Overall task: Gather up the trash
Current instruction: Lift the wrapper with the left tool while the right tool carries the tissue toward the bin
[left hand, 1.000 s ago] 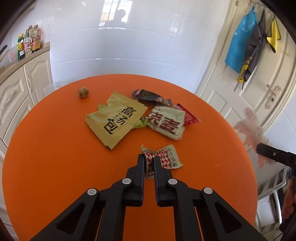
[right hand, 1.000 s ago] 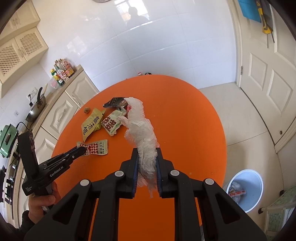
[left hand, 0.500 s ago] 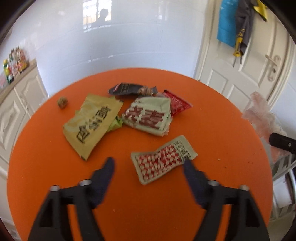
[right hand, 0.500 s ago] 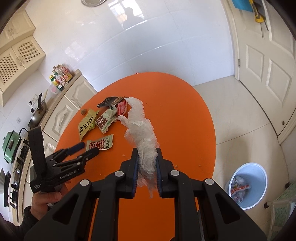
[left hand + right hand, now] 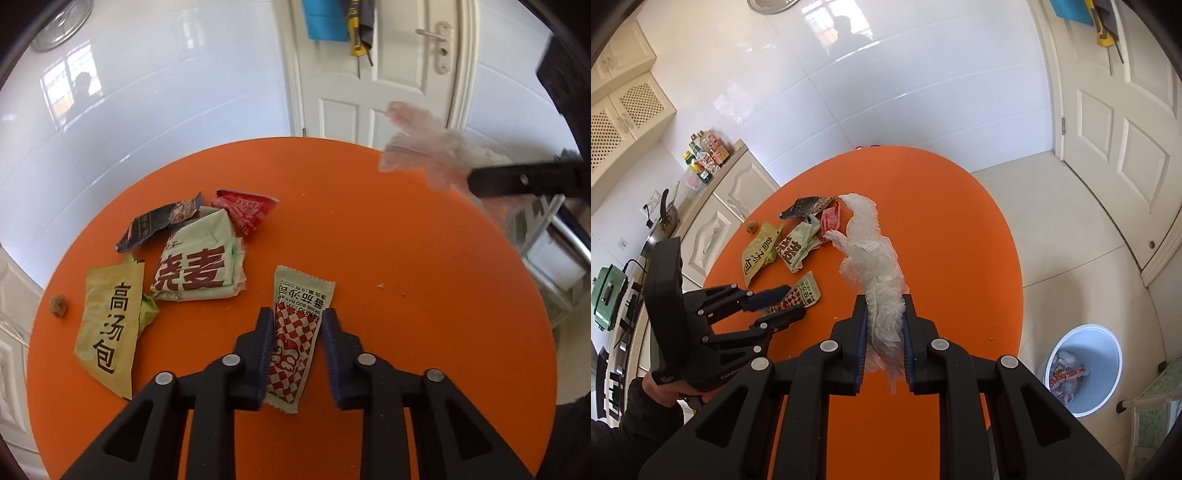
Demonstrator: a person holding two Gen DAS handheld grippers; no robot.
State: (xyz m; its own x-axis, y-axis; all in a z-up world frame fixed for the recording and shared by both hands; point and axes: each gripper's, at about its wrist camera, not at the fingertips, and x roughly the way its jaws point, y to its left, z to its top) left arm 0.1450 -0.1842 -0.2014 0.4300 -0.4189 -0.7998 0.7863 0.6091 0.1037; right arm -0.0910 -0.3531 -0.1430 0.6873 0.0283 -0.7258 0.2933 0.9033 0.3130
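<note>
On the round orange table (image 5: 406, 258) a red-checkered sachet (image 5: 297, 332) lies flat and undeformed, lengthwise between the fingers of my left gripper (image 5: 297, 321). The jaws are closing on its two long edges. The right wrist view shows the same gripper (image 5: 779, 304) straddling the sachet (image 5: 803, 293), held by a hand. My right gripper (image 5: 884, 306) is shut on a crumpled clear plastic bag (image 5: 871, 251) held above the table. That bag (image 5: 424, 155) also shows at the upper right of the left wrist view.
More wrappers lie behind the sachet: a yellow packet (image 5: 110, 321), a green-white packet (image 5: 199, 266), a red sachet (image 5: 243, 210), a dark wrapper (image 5: 159, 221) and a small brown lump (image 5: 58, 305). A blue bin (image 5: 1108, 354) holding trash stands on the floor, right of the table.
My left gripper went from nearly shut at the sachet's edge to wide open, rolled, shifted across the table, and now closes around the sachet lengthwise. The right gripper kept still with the bag.
</note>
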